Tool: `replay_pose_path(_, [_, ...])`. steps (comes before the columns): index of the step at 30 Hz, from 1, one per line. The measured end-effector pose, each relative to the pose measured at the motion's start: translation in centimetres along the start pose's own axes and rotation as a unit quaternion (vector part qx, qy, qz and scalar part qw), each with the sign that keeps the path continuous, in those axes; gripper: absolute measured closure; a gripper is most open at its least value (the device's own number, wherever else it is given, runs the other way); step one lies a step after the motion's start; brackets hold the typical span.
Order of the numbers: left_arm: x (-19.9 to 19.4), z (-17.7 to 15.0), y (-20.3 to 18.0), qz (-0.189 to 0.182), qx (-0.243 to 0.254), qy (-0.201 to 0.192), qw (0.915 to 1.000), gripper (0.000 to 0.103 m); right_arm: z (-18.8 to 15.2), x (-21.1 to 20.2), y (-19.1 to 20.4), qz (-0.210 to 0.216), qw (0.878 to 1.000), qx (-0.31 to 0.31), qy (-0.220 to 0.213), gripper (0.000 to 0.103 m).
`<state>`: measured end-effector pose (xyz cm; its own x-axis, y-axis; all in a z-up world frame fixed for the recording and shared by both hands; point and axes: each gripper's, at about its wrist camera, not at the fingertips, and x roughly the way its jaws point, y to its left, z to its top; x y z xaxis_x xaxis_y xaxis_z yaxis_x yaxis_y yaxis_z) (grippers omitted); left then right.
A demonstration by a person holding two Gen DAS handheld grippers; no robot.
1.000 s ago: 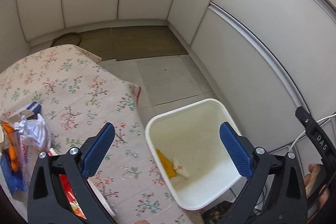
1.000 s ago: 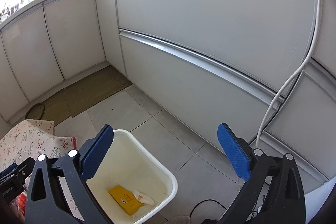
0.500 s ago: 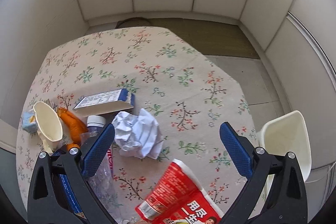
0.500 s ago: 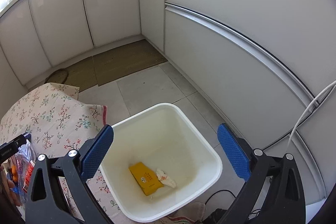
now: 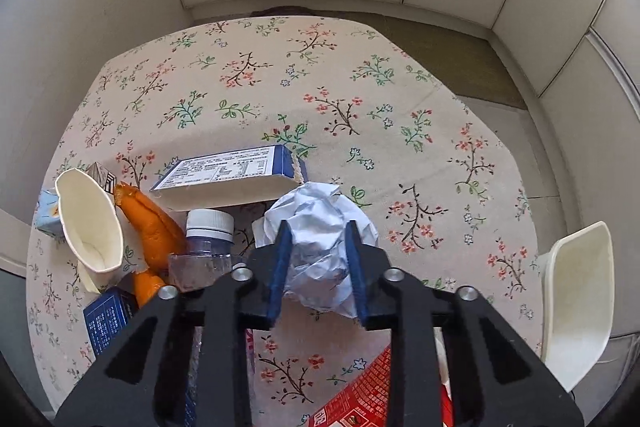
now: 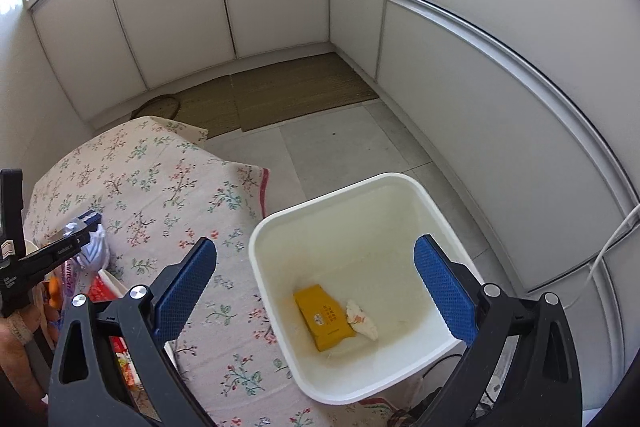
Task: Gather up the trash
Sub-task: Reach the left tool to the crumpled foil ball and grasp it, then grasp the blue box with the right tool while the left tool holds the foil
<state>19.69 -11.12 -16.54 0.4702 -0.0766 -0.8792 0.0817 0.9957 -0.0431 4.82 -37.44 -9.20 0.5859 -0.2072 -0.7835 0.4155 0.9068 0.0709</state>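
Note:
My left gripper (image 5: 318,259) is shut on a crumpled white paper ball (image 5: 320,223) that rests on the floral tablecloth (image 5: 280,99). The paper ball also shows in the right wrist view (image 6: 94,247), pinched by the left gripper (image 6: 80,233). My right gripper (image 6: 316,291) is open and empty, held above the white trash bin (image 6: 264,227) beside the table. The bin holds a yellow packet (image 6: 324,315) and a small white scrap (image 6: 362,319). The bin's edge shows at the right of the left wrist view (image 5: 576,307).
Left of the paper ball lie a blue-and-white carton (image 5: 228,175), a clear bottle with a white cap (image 5: 208,231), orange peel (image 5: 150,219), a paper cup (image 5: 90,223) and a small blue box (image 5: 108,319). A red packet (image 5: 360,395) lies near the front. White cabinets (image 6: 480,67) ring the floor.
My left gripper has swung from the bin to the table and closed on the paper ball. My right gripper has shifted to look more down over the bin and stayed open.

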Motion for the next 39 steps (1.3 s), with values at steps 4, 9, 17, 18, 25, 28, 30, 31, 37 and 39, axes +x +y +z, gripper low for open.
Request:
replay_pose_path(4, [-1.3, 0.0, 0.9, -0.035, -0.003, -0.002, 0.9994, 0.083, -0.1, -0.1, 2.7, 0.038, 0.999, -0.021, 0.013, 0.007])
replay_pose_path(9, [-4.1, 0.4, 3.4, -0.076, -0.026, -0.021, 0.9965, 0.083, -0.6, -0.3, 6.7, 0.062, 0.996, -0.06, 0.015, 0.007])
replay_pose_path(17, [-10.1, 0.4, 9.2, -0.086, -0.063, -0.085, 0.9906, 0.083, -1.9, -0.4, 13.5, 0.123, 0.985, -0.119, 0.031, 0.007])
replay_pose_path(18, [-10.8, 0.3, 10.2, -0.086, -0.071, -0.092, 0.9894, 0.083, -2.2, -0.3, 14.5, 0.135, 0.982, -0.126, 0.037, 0.007])
replay_pose_path(25, [-14.1, -0.3, 15.9, -0.07, -0.111, -0.128, 0.983, 0.083, -5.0, -0.1, 21.9, 0.208, 0.96, -0.172, 0.079, 0.007])
replay_pose_path(28, [-14.9, -0.7, 17.8, -0.069, -0.127, -0.132, 0.9807, 0.083, -6.4, -0.2, 25.5, 0.235, 0.946, -0.202, 0.092, 0.007])
replay_pose_path(30, [-15.4, -1.0, 18.8, -0.064, -0.134, -0.135, 0.9797, 0.083, -7.4, -0.5, 28.1, 0.241, 0.937, -0.237, 0.089, 0.007])
replay_pose_path(31, [-15.7, -1.0, 19.3, -0.062, -0.136, -0.138, 0.9791, 0.083, -8.0, -0.5, 29.4, 0.24, 0.932, -0.257, 0.087, 0.007])
replay_pose_path(37, [-17.8, -1.5, 21.7, -0.051, -0.14, -0.164, 0.9752, 0.083, -11.8, -0.1, 33.8, 0.21, 0.907, -0.352, 0.095, 0.007])
replay_pose_path(39, [-18.0, -1.6, 22.5, -0.051, -0.144, -0.166, 0.9744, 0.083, -12.6, 0.3, 34.6, 0.201, 0.903, -0.367, 0.099, 0.007])
